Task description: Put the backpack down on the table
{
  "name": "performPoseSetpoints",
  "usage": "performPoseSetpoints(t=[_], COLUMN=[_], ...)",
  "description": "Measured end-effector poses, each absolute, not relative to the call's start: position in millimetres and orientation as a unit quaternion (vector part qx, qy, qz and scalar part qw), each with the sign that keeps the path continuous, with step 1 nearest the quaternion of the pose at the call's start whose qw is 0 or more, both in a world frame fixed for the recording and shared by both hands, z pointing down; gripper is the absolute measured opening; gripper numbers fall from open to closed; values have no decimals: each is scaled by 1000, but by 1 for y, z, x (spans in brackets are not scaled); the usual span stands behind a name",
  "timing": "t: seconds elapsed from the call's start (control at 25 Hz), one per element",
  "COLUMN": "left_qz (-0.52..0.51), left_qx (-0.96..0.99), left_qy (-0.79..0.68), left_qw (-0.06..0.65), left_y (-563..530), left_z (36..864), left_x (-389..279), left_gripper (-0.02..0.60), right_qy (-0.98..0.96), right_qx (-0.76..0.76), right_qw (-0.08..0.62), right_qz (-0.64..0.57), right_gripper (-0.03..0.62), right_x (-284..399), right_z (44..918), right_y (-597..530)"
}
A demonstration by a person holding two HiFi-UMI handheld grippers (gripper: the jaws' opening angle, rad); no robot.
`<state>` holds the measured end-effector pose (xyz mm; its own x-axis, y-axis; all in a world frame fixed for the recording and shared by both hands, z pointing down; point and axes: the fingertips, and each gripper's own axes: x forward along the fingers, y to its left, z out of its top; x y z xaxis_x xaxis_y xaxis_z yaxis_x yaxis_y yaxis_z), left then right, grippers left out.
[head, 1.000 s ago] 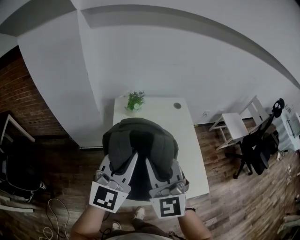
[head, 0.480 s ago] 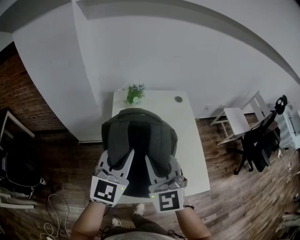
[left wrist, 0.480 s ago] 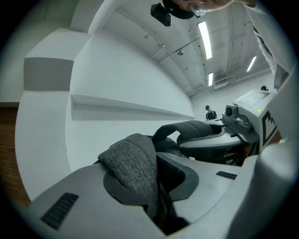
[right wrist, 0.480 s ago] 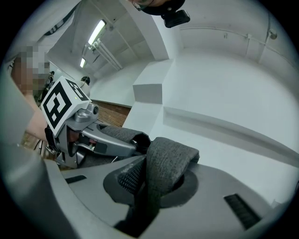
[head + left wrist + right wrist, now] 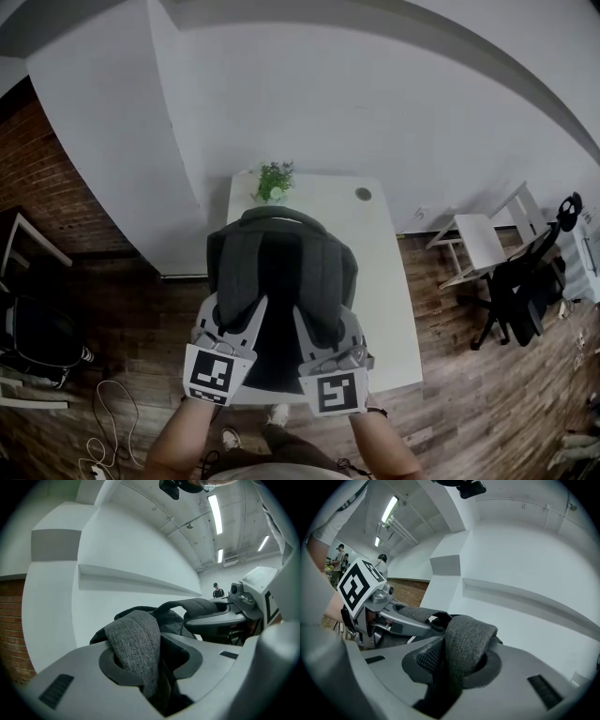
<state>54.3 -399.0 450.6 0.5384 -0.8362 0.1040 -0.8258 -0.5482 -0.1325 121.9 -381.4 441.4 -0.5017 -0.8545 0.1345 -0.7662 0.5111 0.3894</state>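
Observation:
A dark grey backpack (image 5: 281, 267) rests on the white table (image 5: 386, 281), straps toward me. My left gripper (image 5: 236, 319) has the left shoulder strap (image 5: 136, 639) between its jaws. Those jaws have just been opening: the strap leans on one side, and a dark gap shows on the other. My right gripper (image 5: 325, 326) has the right shoulder strap (image 5: 466, 639) folded in its jaws. They have also just been opening a little, though the strap still fills the gap and touches both pads. Each gripper view shows the other gripper beside it.
A small potted plant (image 5: 272, 180) and a round cable hole (image 5: 363, 194) are at the table's far end by the white wall. To the right stand a white side chair (image 5: 478, 239) and a black office chair (image 5: 525, 300). Cables (image 5: 103, 441) lie on the wooden floor at the left.
Both grippers and the backpack have sunk toward the table; the backpack now sits settled on it. The left jaws have spread apart around the strap.

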Motion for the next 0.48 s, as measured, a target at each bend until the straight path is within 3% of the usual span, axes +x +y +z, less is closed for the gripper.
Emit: performPoseSetpoints(t=[0.48], left_qz=[-108], left_qx=[-855], left_qy=[505], left_qw=[43], left_y=[-399], left_z=[472], left_x=[39], left_gripper=[233], right_qy=[-849], right_qx=[489], right_qw=[155], right_qz=[-125], right_gripper=[161], right_x=[135], right_z=[452], right_y=[-380])
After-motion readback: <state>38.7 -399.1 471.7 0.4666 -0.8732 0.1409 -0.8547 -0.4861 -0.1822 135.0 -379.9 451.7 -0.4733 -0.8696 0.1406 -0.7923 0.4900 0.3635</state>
